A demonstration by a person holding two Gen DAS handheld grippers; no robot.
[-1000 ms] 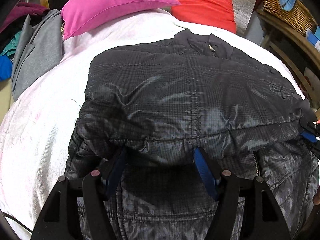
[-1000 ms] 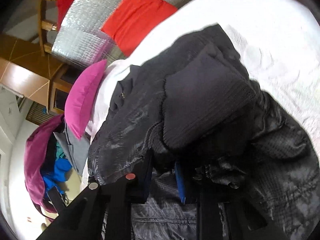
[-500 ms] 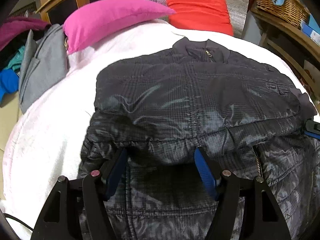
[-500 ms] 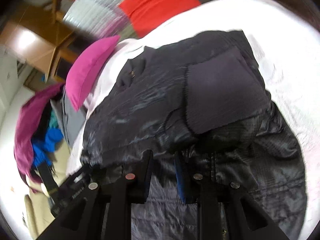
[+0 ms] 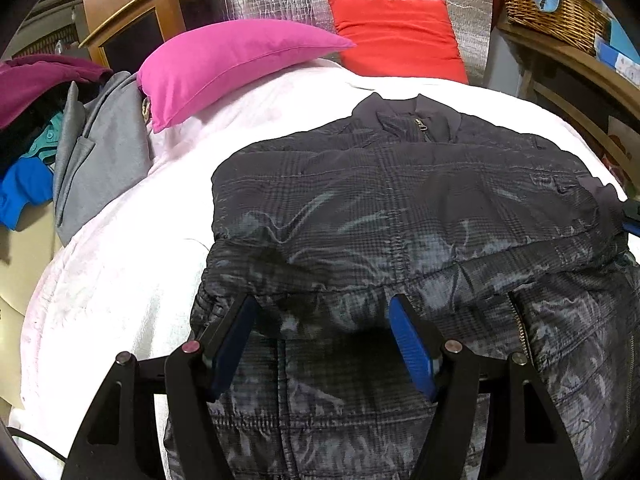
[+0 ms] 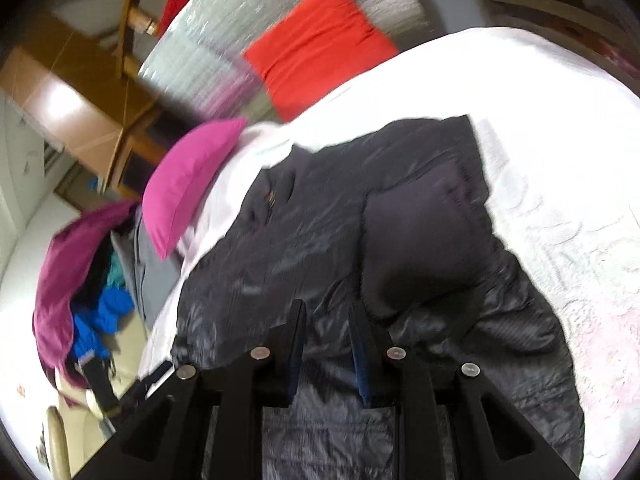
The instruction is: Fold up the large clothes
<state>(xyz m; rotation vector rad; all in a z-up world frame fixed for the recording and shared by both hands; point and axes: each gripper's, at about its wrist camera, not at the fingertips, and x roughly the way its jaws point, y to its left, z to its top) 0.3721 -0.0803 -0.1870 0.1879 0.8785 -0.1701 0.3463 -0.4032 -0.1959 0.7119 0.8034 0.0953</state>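
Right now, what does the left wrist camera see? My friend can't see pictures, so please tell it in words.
A dark quilted jacket lies on a white bed, its zip collar at the far end and a sleeve folded across its body. The left gripper stands open around a puffy fold of it. Behind are a pink pillow and a red pillow.

Your right gripper (image 6: 326,312) sits low over the dark jacket (image 6: 320,248) on the white bed (image 6: 560,184) — jaws narrow, with a fold of its fabric between them. Pink pillow (image 6: 188,184) and red cushion (image 6: 316,48) lie beyond — clothes pile (image 6: 80,280) left.
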